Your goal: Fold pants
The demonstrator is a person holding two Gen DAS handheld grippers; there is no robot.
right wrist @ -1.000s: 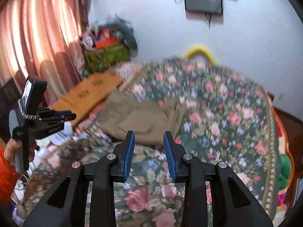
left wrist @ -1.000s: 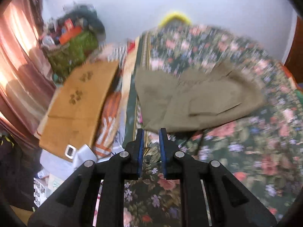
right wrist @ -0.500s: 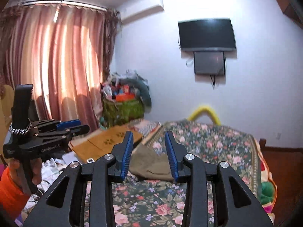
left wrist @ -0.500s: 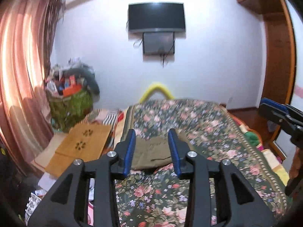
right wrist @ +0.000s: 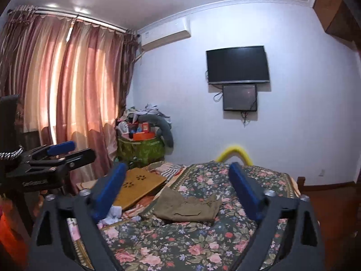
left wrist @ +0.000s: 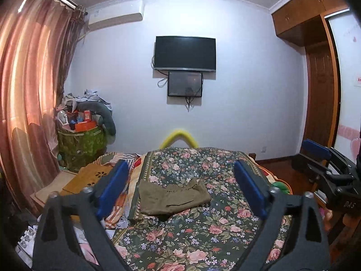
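Note:
Olive-khaki pants (left wrist: 171, 197) lie folded in a compact bundle on the floral bedspread (left wrist: 203, 232), near its left edge; they also show in the right wrist view (right wrist: 188, 207). My left gripper (left wrist: 180, 188) is wide open and empty, held well back from and above the pants. My right gripper (right wrist: 178, 192) is wide open and empty too, also back from the pants. Each gripper shows at the side of the other's view: the right one (left wrist: 325, 164) and the left one (right wrist: 56, 155).
A wooden lap board (left wrist: 90, 178) and a striped cloth lie left of the bed. A green bag piled with clutter (left wrist: 79, 144) stands by the pink curtains (left wrist: 27, 113). A TV (left wrist: 185, 53) hangs on the far wall. A wooden wardrobe (left wrist: 320, 103) is at the right.
Both grippers pulled back and tilted up from the pants, so the whole room shows. Both jaws widened from nearly closed to fully open. The pants stayed on the bed.

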